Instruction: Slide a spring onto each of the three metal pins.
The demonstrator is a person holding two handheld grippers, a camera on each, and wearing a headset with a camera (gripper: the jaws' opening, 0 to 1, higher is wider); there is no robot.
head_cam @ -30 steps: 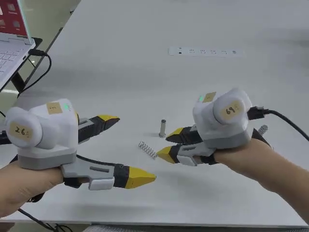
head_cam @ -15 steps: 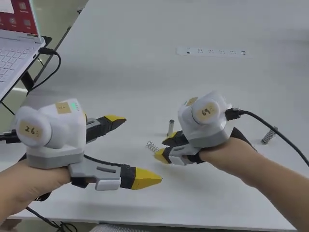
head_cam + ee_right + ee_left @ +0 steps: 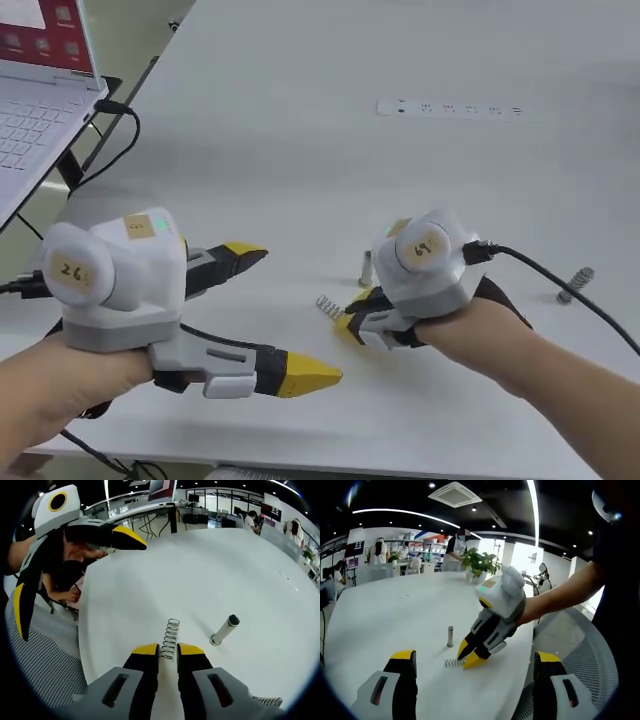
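Wide white table [image 3: 300,140], laptop [image 3: 30,100] at its left edge, power strip [image 3: 455,108] far back. Down low goes the right gripper [image 3: 167,650], fingers [image 3: 145,652] pinched onto the near end of the spring [image 3: 170,630], which lies flat on the table just beside the upright metal pin [image 3: 450,636]. Over on the other side the left gripper [image 3: 290,313] hangs wide open, holding nothing. The danger: gripped at one end only, that spring could swivel or pop free on the lift, and a crooked coil may catch the pin's top and tip it.
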